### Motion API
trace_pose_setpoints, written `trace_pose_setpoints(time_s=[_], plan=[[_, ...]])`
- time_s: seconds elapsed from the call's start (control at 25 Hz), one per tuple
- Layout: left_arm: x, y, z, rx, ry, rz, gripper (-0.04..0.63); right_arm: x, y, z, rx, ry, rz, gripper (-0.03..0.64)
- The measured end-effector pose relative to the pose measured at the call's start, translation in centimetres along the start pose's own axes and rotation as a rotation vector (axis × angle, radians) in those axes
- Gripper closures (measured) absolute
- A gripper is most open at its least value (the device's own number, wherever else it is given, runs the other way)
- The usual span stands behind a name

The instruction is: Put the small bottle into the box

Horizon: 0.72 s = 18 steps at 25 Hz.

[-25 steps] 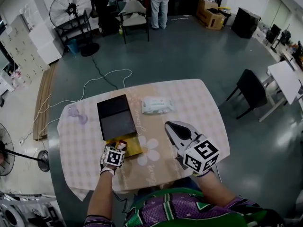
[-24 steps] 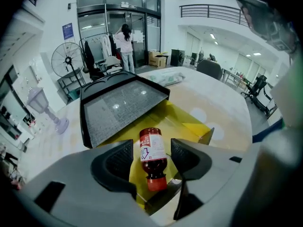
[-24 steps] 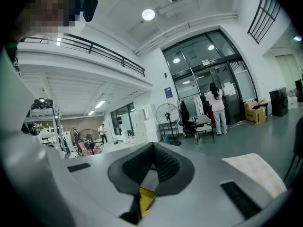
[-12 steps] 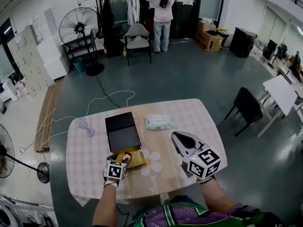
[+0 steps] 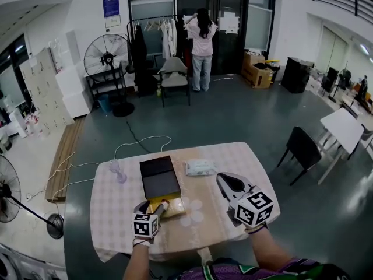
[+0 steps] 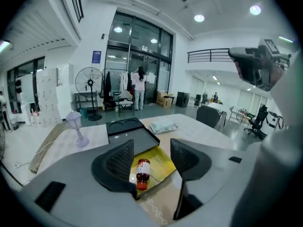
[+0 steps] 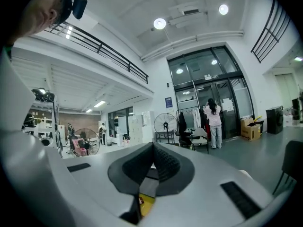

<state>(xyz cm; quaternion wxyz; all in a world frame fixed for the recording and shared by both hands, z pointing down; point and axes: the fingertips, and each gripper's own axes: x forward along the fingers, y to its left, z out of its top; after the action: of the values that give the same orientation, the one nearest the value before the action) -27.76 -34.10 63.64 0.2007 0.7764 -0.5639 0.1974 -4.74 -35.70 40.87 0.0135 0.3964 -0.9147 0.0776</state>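
Here we list the parts.
counter (image 5: 116, 214): everything else rests on it or is held over it.
box (image 5: 160, 179): black lid laid open behind its yellow tray.
right gripper (image 7: 152, 162): clenched on nothing.
left gripper (image 6: 150, 160): released, jaws apart above the tray.
small bottle (image 6: 142, 173): lying on its side in the box's tray.

Bright ceiling lights, fisheye-warped edges

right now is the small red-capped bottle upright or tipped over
Tipped over: the small red-capped bottle lies on its side on the yellow floor of the open box, between the left gripper's parted jaws.
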Motion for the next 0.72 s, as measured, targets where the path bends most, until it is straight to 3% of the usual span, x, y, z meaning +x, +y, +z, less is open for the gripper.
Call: trace_pose_setpoints(time_s=[0.24, 0.72], plan=[[-6.6, -1.7, 4.2, -0.013, -0.156, -0.025, 0.33, -2.5, 3.2, 1.3, -0.002, -0.039, -0.012, 0.611], [-21.0, -6.0, 10.4, 0.062, -0.471, -0.07, 0.342, -7.8, 8.0, 0.9, -0.015, -0.062, -0.049, 0.611]])
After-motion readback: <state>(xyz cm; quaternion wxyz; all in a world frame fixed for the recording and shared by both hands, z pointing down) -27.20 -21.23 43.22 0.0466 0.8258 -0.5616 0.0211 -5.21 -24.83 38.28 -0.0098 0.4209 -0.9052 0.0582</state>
